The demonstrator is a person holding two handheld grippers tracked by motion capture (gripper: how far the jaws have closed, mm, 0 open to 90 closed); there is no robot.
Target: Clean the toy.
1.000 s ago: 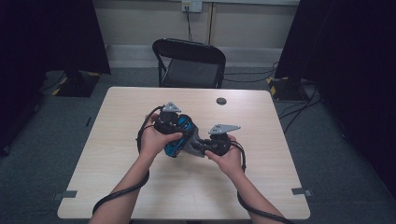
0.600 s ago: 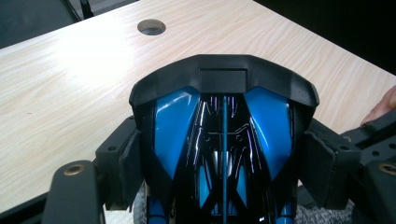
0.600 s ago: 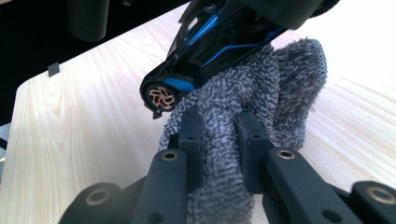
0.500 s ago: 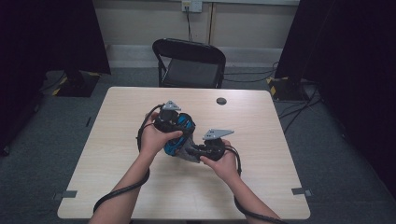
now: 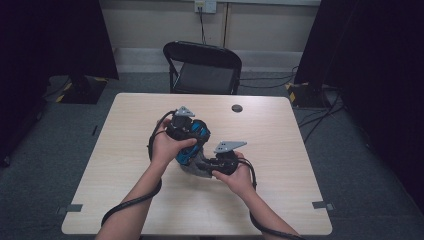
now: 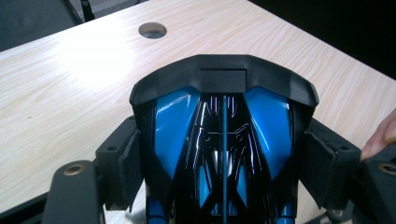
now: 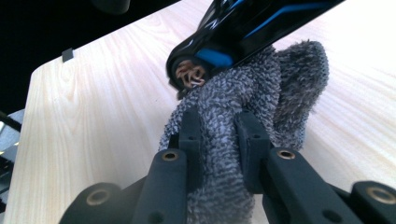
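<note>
Blue-and-black object: a glossy blue and black plastic shell (image 6: 224, 140), wedged between the pads of the left gripper (image 6: 224, 172), held above the pale wooden table (image 5: 280, 130) near its middle.
Left jaws: clamped on the shell's two sides, set wide.
Grey cloth: a fuzzy grey terry cloth (image 7: 247, 126), pinched in the right gripper (image 7: 217, 135), touching the shell's lower end.
Right jaws: clenched on a fold of the cloth.
Containers: none to tell.
Left gripper view: a round hole (image 6: 152, 30) in the tabletop beyond the shell.
Right gripper view: twisted brownish bits inside the shell's dark end opening.
High view: a black folding chair (image 5: 204, 67) behind the table.
</note>
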